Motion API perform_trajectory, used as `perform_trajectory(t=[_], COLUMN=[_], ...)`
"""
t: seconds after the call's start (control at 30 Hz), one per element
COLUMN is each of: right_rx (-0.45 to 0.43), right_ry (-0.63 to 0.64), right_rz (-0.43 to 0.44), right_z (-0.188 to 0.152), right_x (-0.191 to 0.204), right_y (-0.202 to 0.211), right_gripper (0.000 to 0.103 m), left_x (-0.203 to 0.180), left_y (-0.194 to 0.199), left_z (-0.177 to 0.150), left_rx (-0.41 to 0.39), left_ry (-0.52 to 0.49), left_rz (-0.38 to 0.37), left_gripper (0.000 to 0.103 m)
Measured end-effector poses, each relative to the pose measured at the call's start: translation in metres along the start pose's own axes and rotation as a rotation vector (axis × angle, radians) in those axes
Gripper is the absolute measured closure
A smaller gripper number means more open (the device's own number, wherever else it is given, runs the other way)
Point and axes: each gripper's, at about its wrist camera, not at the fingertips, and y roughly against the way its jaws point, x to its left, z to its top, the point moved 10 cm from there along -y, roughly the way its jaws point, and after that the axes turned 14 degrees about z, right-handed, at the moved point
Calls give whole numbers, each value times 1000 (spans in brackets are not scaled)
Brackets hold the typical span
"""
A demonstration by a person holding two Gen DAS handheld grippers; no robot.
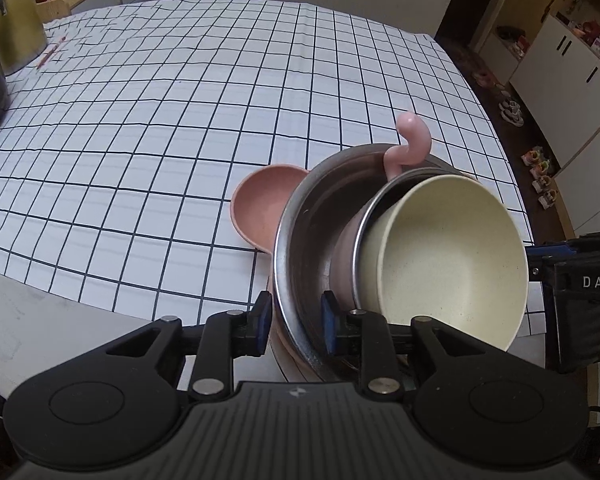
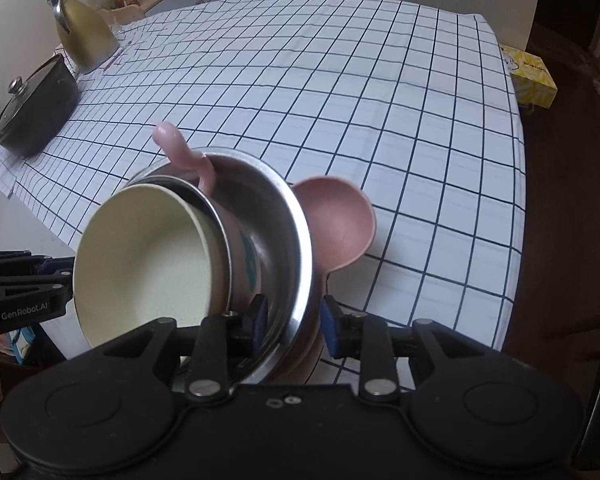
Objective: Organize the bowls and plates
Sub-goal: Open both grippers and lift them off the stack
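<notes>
Your left gripper (image 1: 295,322) straddles the near rim of the large round stainless-steel bowl (image 1: 304,240); one blue pad (image 1: 265,316) stands outside the wall, the other inside, and a gap shows between pads and metal, so the jaws are narrow but not pressing. Your right gripper (image 2: 293,325) straddles the opposite side of the same steel bowl (image 2: 288,240) in the same manner, one blue pad (image 2: 259,320) inside, the other outside, jaws narrow with the rim loose between them.

The steel bowl sits tilted on the near part of the round table, on the white tablecloth with a dark grid (image 1: 180,120). Inside it lies a pink steel-rimmed cup (image 1: 346,248) with a curled pink handle (image 1: 410,144) that rises above the bowl's far rim. A cream-coloured round bowl (image 1: 444,256) is nested in the cup and tips toward the side of your right gripper. A flat pink plastic dish (image 1: 256,208) with a rounded lobe lies under the steel bowl and shows beyond its edge.

At the table's far left stand a brass-coloured kettle (image 2: 86,36) and a black pot with a glass lid (image 2: 36,108), well apart from the stack
</notes>
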Motion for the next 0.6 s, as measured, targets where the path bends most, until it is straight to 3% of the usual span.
perform_trajectory(t=[0.6], right_rx=[-94], right_ry=[68], right_rz=[-11], right_z=[5], right_x=[20], right_y=[37], right_gripper=[53], left_x=[16], left_y=[53], left_z=[0], left_rx=[-125], left_ry=[43], left_rz=[38], left_gripper=[74])
